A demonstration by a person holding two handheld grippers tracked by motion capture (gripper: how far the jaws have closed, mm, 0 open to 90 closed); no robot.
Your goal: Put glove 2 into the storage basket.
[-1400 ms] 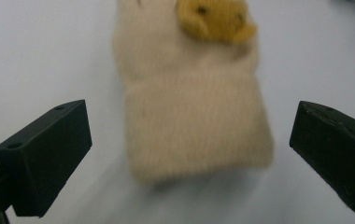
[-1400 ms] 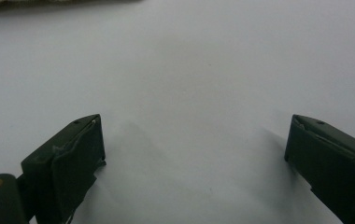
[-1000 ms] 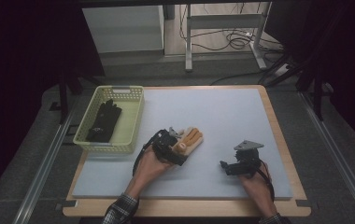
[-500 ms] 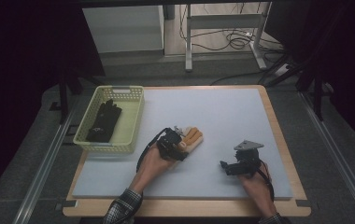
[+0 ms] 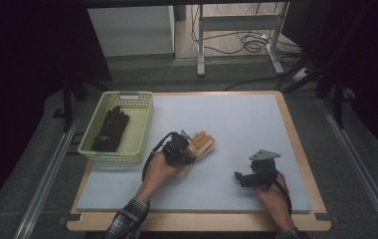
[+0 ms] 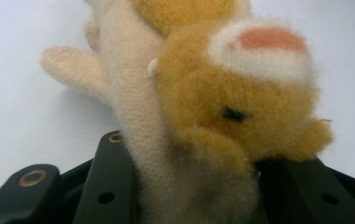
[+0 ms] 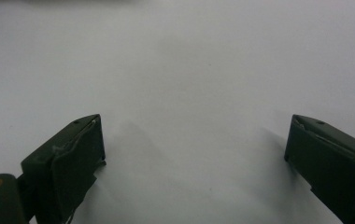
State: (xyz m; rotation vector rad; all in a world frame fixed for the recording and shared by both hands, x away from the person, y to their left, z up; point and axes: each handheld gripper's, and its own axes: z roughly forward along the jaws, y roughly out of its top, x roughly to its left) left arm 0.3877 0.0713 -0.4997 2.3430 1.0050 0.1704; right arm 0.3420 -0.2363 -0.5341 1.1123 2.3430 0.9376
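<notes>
Between left claw [image 6: 185,196] jaws: plush glove [image 6: 203,107]; basket [image 5: 140,124] overhead.

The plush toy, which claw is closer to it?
Left. The left claw has just closed on the plush toy, which sits between its jaws. The right claw hangs open over bare mat, off to the toy's right.

A pale grey mat [image 5: 236,124] covers the wooden table [image 5: 296,149], leaving a narrow wooden border exposed along the edges. A yellow-green lattice basket [image 5: 144,124] stands on the table at roughly 10 o'clock from the mat's centre, overlapping the mat's left edge. A black glove [image 5: 110,130] lies inside the basket (fingers pointing toward 12 o'clock). Beyond the table, at 12 o'clock, a metal frame [image 5: 241,22] stands on the floor among loose cables [image 5: 256,45].
</notes>
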